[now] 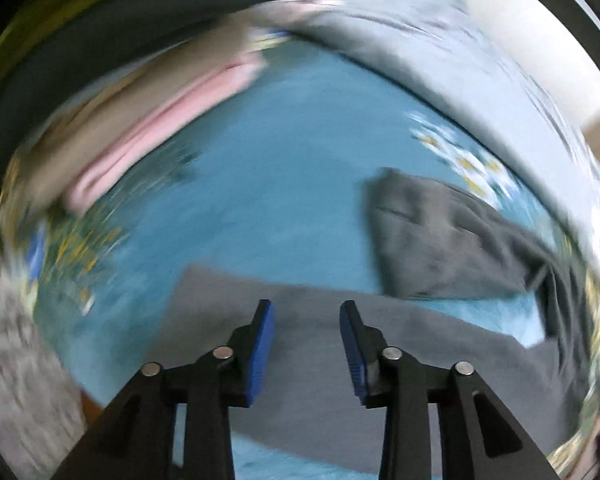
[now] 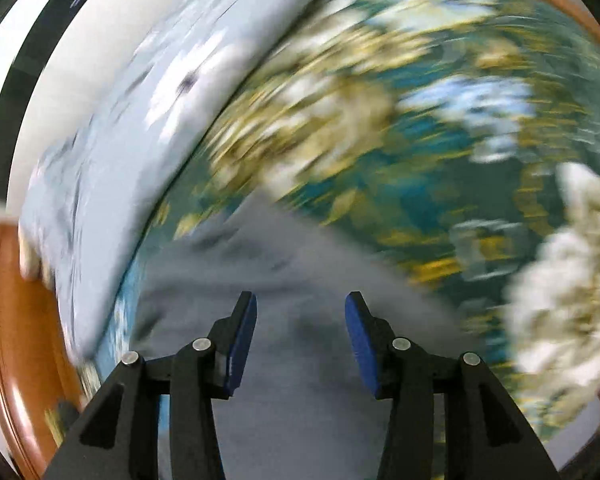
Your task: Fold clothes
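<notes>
A grey garment (image 1: 316, 364) lies flat on the blue floral bedspread (image 1: 268, 184), with one part (image 1: 440, 240) folded over at the right. My left gripper (image 1: 307, 308) is open and empty just above the garment's near band. In the right wrist view the same grey garment (image 2: 300, 380) lies below my right gripper (image 2: 301, 300), which is open and empty. Both views are motion-blurred.
A stack of folded pink and beige clothes (image 1: 152, 128) sits at the far left of the bed. A pale blue pillow (image 1: 480, 64) lies along the far side, also in the right wrist view (image 2: 112, 152). A wooden bed frame (image 2: 8, 320) shows at the left.
</notes>
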`<state>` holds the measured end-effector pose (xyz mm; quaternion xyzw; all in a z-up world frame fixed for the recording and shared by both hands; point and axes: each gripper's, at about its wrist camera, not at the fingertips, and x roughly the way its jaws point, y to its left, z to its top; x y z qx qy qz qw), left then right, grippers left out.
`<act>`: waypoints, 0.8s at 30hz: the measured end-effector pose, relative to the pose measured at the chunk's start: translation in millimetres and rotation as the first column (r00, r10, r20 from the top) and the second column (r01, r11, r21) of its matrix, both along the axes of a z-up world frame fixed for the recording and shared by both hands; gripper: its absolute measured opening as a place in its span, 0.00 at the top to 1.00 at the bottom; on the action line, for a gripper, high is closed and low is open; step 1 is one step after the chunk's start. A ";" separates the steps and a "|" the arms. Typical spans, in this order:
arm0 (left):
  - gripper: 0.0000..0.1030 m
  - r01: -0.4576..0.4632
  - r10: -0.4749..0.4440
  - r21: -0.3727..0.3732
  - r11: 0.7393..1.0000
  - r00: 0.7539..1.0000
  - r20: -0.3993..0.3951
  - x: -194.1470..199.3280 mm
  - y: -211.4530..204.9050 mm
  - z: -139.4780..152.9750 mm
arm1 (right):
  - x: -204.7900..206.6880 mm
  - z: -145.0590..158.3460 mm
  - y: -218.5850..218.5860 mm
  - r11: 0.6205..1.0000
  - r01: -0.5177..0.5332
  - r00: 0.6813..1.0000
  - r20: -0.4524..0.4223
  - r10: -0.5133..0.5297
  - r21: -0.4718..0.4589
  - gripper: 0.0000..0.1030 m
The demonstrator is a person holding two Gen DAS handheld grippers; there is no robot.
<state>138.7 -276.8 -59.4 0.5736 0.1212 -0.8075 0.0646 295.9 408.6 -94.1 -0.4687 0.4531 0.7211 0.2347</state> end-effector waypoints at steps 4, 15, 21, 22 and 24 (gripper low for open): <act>0.52 0.149 -0.149 -0.085 0.985 0.989 0.009 -42.5 59.4 -0.1 | -53.8 -16.4 -43.9 0.984 -0.178 0.984 0.006 0.178 -0.031 0.54; 0.46 0.242 -0.228 -0.090 0.966 0.963 0.145 -93.1 122.9 -53.0 | -92.8 -43.1 -73.5 0.946 -0.315 0.946 0.062 0.319 -0.077 0.49; 0.89 0.252 -0.240 -0.145 0.957 0.966 0.100 -90.0 119.7 -49.4 | -98.4 -40.9 -65.6 0.952 -0.295 0.953 0.049 0.299 -0.085 0.49; 0.91 0.231 -0.221 -0.135 0.964 0.972 0.082 -89.6 114.3 -46.5 | -99.7 -38.5 -63.2 0.951 -0.296 0.953 0.034 0.300 -0.089 0.49; 0.92 0.172 -0.169 -0.105 0.980 0.985 0.032 -88.7 98.5 -36.1 | -103.1 -31.2 -56.6 0.951 -0.296 0.955 0.005 0.297 -0.090 0.49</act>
